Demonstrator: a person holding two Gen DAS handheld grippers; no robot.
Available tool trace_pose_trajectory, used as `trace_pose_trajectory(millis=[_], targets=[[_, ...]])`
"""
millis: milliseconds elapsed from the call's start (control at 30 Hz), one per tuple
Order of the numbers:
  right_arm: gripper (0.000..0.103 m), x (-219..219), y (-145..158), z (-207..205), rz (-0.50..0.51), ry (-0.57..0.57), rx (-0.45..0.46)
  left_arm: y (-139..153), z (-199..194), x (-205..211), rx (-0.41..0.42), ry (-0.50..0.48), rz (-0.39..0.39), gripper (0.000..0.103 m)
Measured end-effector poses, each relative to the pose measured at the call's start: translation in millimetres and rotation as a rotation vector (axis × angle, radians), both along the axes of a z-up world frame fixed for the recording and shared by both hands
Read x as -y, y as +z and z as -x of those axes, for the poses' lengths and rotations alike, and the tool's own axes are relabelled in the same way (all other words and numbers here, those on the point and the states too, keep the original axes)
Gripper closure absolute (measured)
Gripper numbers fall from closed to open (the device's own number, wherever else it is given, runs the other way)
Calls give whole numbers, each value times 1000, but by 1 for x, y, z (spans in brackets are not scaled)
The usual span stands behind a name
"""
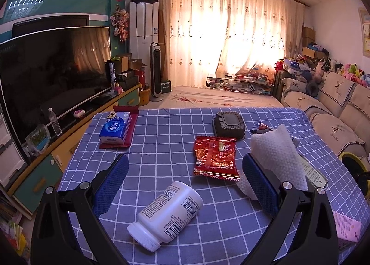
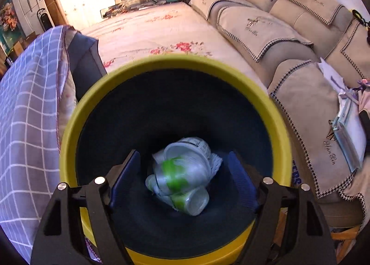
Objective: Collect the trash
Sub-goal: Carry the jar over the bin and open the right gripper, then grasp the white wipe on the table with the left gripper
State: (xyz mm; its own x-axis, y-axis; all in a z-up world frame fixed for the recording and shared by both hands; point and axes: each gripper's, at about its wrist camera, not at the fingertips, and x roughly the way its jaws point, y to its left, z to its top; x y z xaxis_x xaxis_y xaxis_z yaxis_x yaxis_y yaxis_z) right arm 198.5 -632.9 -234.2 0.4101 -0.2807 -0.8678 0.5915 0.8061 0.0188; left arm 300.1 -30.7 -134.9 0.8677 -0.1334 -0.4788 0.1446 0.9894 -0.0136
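Note:
On the blue checked table (image 1: 161,140) a white pill bottle (image 1: 165,216) lies on its side between the fingers of my left gripper (image 1: 185,181), which is open and touches nothing. A red snack wrapper (image 1: 216,158) lies flat beyond the bottle. A crumpled white paper towel (image 1: 275,156) stands just behind the right finger, and a small candy wrapper (image 1: 261,127) lies farther back. My right gripper (image 2: 183,167) hangs open over the yellow-rimmed bin (image 2: 175,63), pointing down into it. Clear plastic bottles with green labels (image 2: 180,174) lie inside, slightly blurred, apart from both pads.
A black box (image 1: 229,124) and a blue tissue pack (image 1: 115,127) on a red mat sit at the table's far side. The bin's rim (image 1: 353,158) shows at the table's right edge. A sofa (image 2: 289,40) flanks the bin; a TV stand (image 1: 57,140) runs along the left.

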Motion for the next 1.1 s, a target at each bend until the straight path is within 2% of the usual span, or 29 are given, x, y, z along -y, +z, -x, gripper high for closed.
trace_pose_trajectory(millis=[133, 200, 333, 400, 500, 600, 667, 733, 900, 1000, 1100], targets=[[29, -15, 37, 3, 13, 6, 87, 0, 0, 0, 0, 0, 0, 6], [28, -32, 65, 3, 23, 46, 175, -1, -1, 0, -1, 0, 1, 6], [19, -84, 129, -5, 44, 167, 407, 0, -1, 0, 0, 0, -9, 6], [18, -113, 154, -14, 36, 235, 513, 0, -1, 0, -1, 0, -10, 6], [16, -153, 179, -34, 25, 327, 622, 0, 0, 0, 3, -2, -9, 6], [15, -188, 184, -56, 39, 392, 664, 2, 2, 0, 8, -5, -5, 6], [15, -205, 173, -65, 74, 409, 684, 2, 2, 1, 8, -9, -5, 6], [15, -213, 156, -70, 131, 389, 662, 0, 2, 3, 4, -13, -12, 6], [15, -216, 126, -87, 85, 394, 559, -1, 3, 12, -14, -38, -12, 6], [15, -219, 128, -85, 83, 386, 573, 6, 10, 25, 14, -55, -40, 6], [14, -220, 129, -81, 62, 387, 580, 11, 9, 42, -45, -128, -3, 6]])
